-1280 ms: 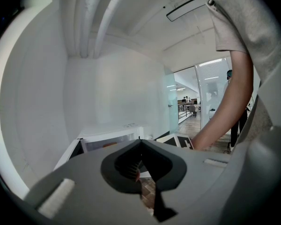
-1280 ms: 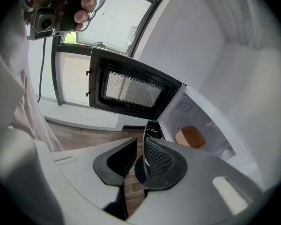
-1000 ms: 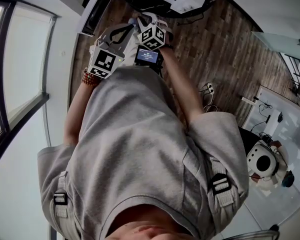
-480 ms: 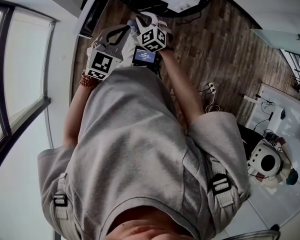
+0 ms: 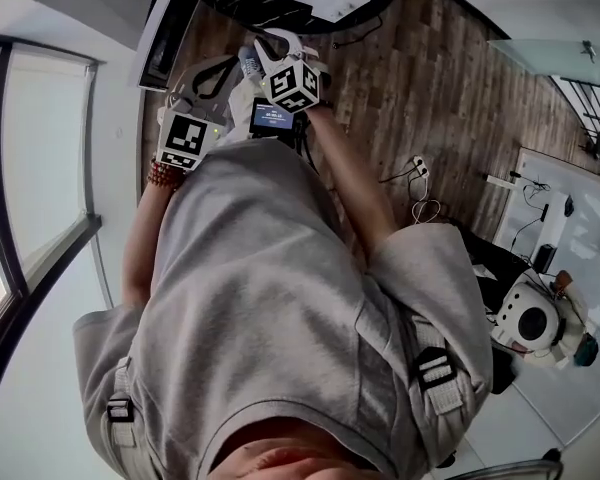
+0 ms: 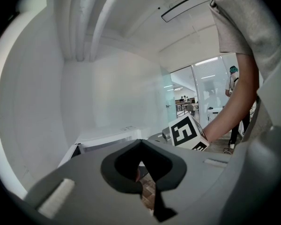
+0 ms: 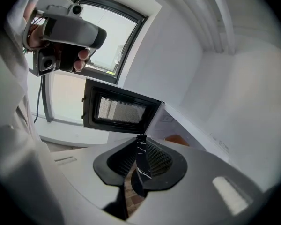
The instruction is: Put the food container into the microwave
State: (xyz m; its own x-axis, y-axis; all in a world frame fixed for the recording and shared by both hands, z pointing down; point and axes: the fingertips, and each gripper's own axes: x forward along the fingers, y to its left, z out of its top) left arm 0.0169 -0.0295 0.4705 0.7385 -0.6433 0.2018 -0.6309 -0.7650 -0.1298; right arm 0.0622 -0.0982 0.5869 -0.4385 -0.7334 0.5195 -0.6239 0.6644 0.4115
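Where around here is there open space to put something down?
The wood floor between the person's right arm and the white desk is mostly bare, apart from cables. In the right gripper view, the white ledge under the open microwave door looks free. Crowded: the desk's gear, and the microwave top, which bears something orange.

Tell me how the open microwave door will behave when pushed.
The microwave door stands swung open from the white microwave body, so a light push should probably swing it on its hinge. Its dark frame and mesh window look rigid, so it likely moves as one stiff panel.
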